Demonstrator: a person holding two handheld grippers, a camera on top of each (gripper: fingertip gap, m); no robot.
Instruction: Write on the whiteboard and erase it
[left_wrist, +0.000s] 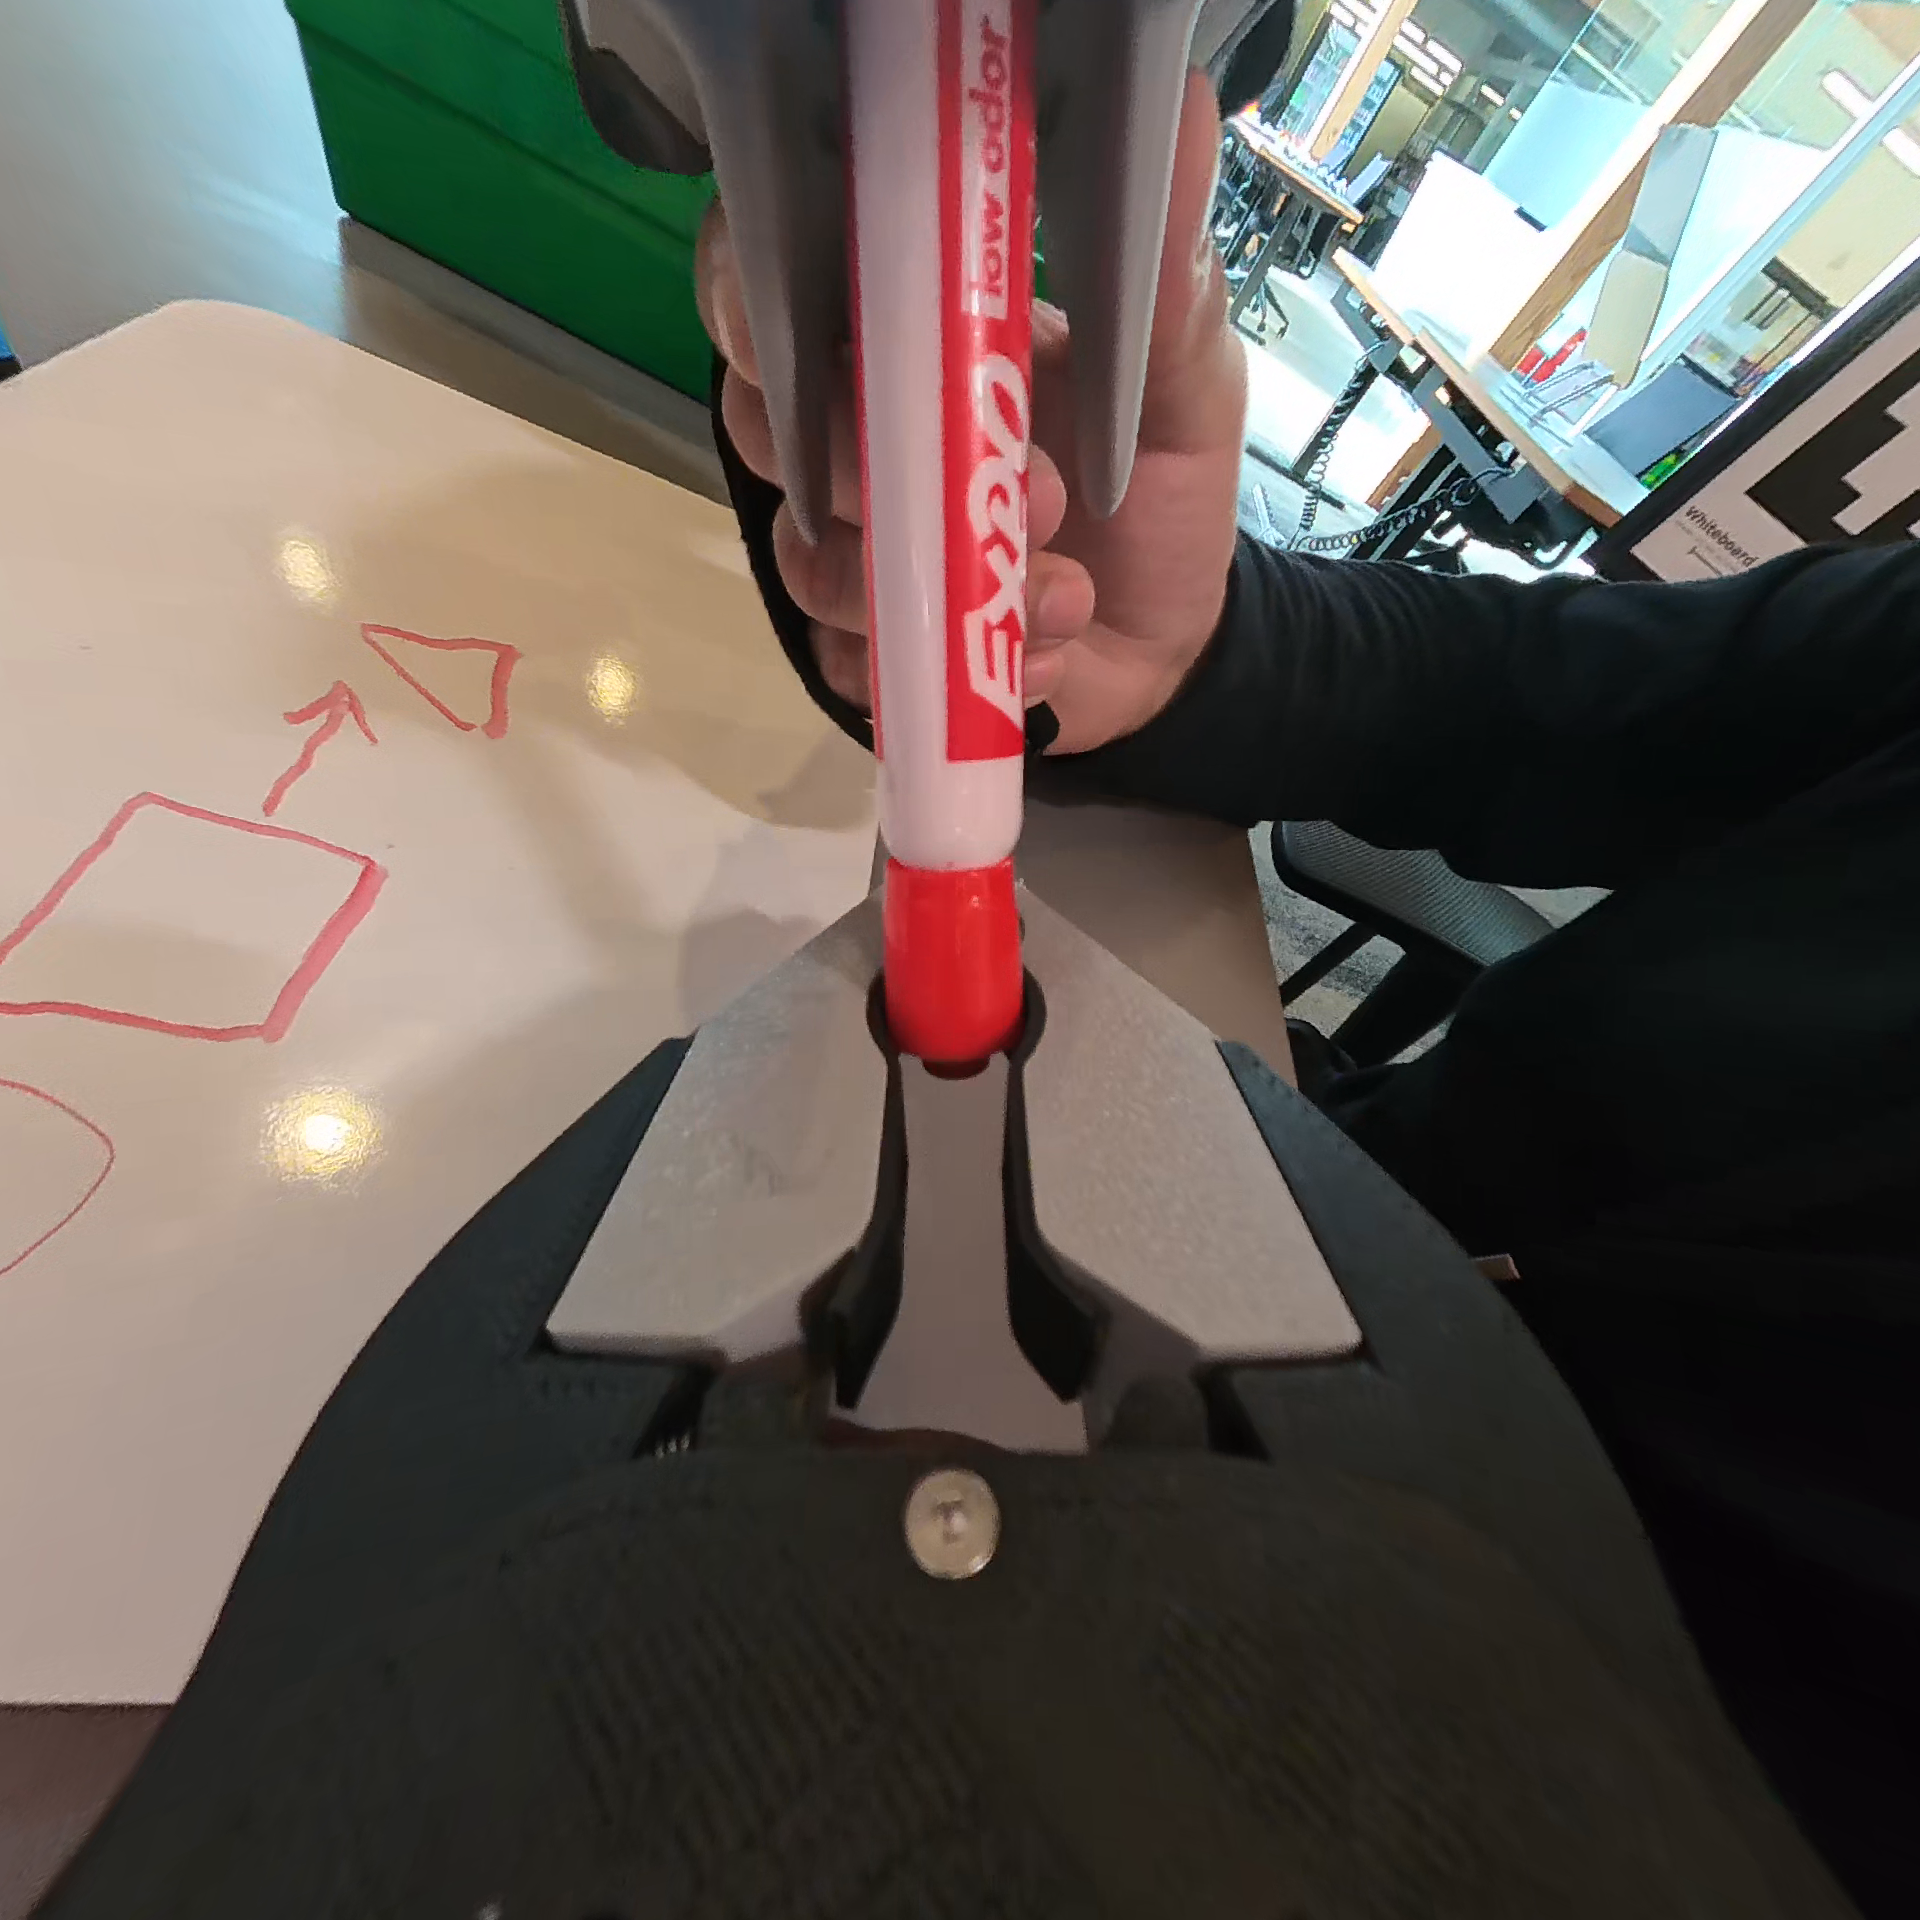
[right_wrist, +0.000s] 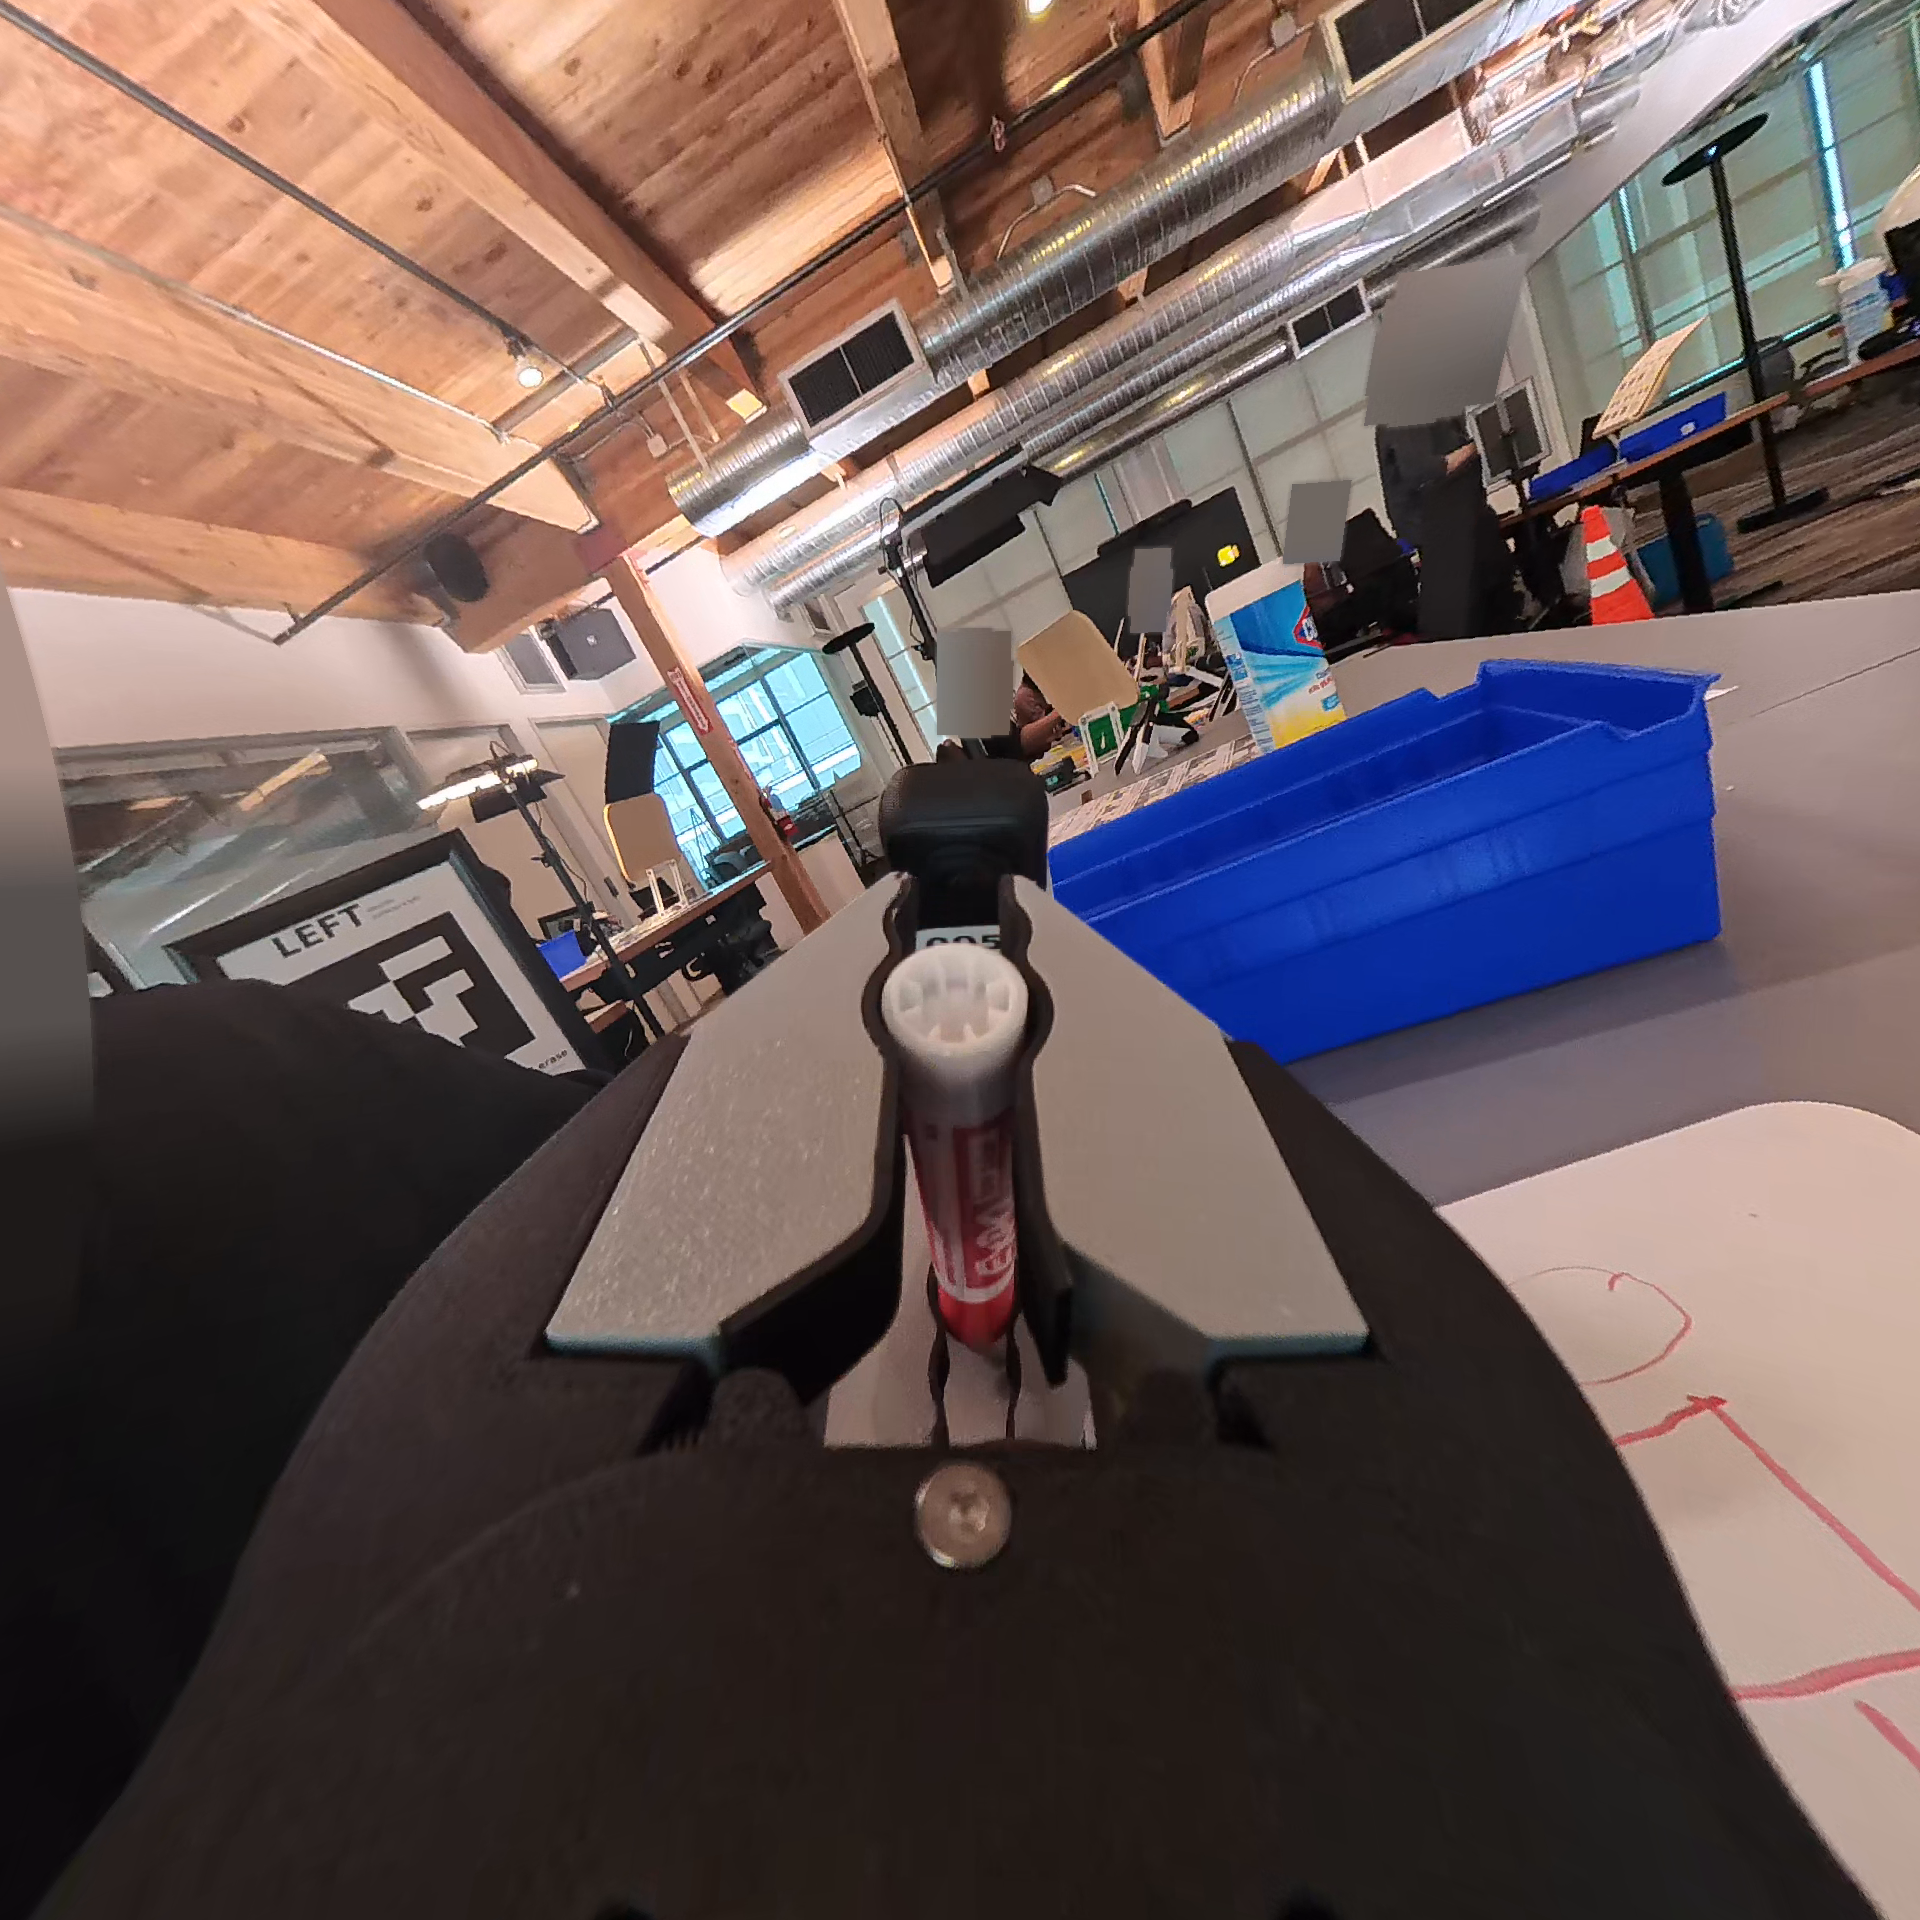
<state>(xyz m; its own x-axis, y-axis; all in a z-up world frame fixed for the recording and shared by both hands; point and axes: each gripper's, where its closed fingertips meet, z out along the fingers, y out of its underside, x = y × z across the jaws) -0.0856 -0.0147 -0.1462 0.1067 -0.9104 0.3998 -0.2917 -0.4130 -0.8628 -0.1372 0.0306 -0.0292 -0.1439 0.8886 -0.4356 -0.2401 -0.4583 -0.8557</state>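
**Red marker held between two grippers, cap end and barrel**

White and glossy, the whiteboard (left_wrist: 436, 935) lies flat on the grey bench (right_wrist: 1818, 852), the largest thing here, already carrying red shapes: a square, an arrow, a triangle and part of a loop. A blue bin (right_wrist: 1403, 831) stands on the bench well beyond the board.

Above the board's near edge, the left hand-held gripper (left_wrist: 956, 1013) is clamped around the red cap (left_wrist: 951, 956) of the marker (left_wrist: 940, 468), which fits the round notch between its two fingers. The right hand-held gripper (right_wrist: 961, 1049) is closed on the marker's white barrel, its fingers running down either side of it. The two face each other along the pen, a hold that suits pushing the cap on, or pulling it off; which one I cannot tell.

The marker therefore hangs in the air between both grippers, just beside the board and not touching it. No eraser shows in either view.
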